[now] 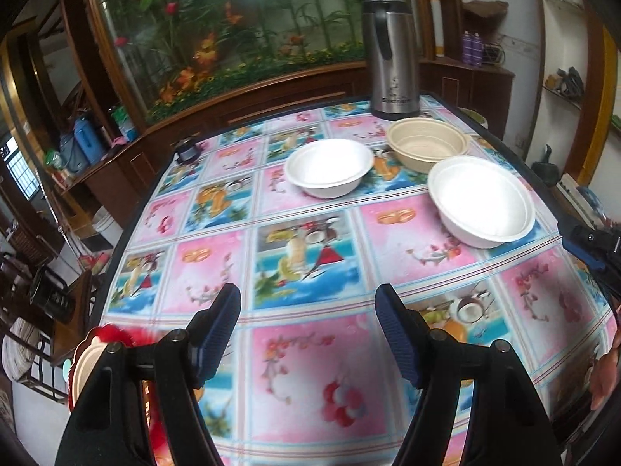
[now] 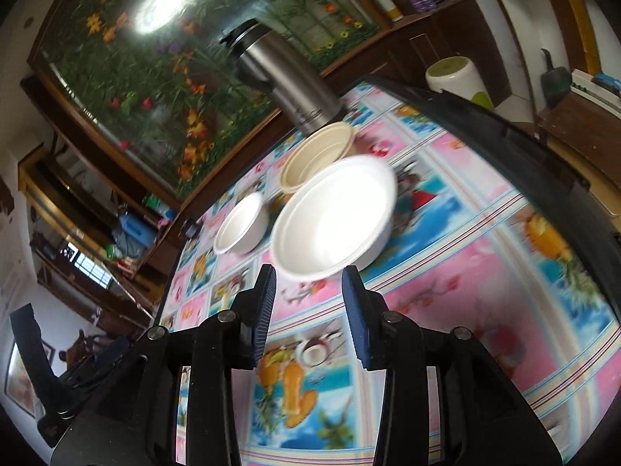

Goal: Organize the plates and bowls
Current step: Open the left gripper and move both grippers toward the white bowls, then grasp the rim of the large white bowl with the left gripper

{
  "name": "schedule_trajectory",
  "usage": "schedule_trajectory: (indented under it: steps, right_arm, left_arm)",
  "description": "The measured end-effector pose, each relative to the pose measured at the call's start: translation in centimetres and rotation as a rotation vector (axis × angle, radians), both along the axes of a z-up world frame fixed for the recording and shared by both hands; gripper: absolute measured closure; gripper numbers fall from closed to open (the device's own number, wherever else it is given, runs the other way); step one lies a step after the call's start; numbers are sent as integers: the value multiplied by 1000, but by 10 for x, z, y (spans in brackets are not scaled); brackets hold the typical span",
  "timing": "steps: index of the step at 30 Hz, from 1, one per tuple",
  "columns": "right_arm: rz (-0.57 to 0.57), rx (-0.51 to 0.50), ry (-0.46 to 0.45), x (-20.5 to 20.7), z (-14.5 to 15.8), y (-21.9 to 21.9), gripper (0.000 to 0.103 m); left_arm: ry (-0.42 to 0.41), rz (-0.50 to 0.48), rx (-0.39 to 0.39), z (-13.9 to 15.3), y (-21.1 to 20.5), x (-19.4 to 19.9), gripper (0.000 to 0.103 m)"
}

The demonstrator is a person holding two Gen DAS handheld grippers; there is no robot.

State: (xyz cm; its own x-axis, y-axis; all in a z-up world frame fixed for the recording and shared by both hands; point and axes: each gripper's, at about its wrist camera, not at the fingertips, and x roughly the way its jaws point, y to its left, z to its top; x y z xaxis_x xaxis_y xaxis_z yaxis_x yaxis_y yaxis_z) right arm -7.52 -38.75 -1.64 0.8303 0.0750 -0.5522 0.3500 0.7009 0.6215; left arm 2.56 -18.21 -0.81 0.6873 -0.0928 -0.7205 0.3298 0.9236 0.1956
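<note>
Three bowls stand on the patterned tablecloth (image 1: pixel 310 264). A small white bowl (image 1: pixel 329 167) is at the centre back, a beige bowl (image 1: pixel 427 143) behind it to the right, and a larger white bowl (image 1: pixel 481 200) at the right. My left gripper (image 1: pixel 308 310) is open and empty, above the near table. My right gripper (image 2: pixel 309 291) is open and empty, just short of the large white bowl (image 2: pixel 333 213). The beige bowl (image 2: pixel 316 155) and small white bowl (image 2: pixel 240 229) lie beyond. The right gripper also shows at the left wrist view's right edge (image 1: pixel 590 244).
A steel thermos jug (image 1: pixel 392 54) stands at the table's back, right behind the beige bowl. A small dark object (image 1: pixel 187 152) lies near the back left edge. A red and beige item (image 1: pixel 93 365) sits at the near left. A white bin (image 2: pixel 458 75) stands past the table's far edge.
</note>
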Motion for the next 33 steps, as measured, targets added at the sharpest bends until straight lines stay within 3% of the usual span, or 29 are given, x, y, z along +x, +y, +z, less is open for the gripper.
schedule_trajectory:
  steps: [9,21,28,33]
  right_arm:
    - [-47,17,14,-2,-5,-31,68]
    - [-91,30,-2,27,-10,-59,68]
    - [-91,82,-12,37,-28,-72,69]
    - [-97,190,-43,34,-37,-86,68]
  left_arm:
    - [19,-33,7,-5,-30,15,31]
    - [50,-42,3,-15,-54,39,31]
    - [183,-28,-95,-27,-62,74,31]
    - [320,-11,-162,-41,-71,102,31]
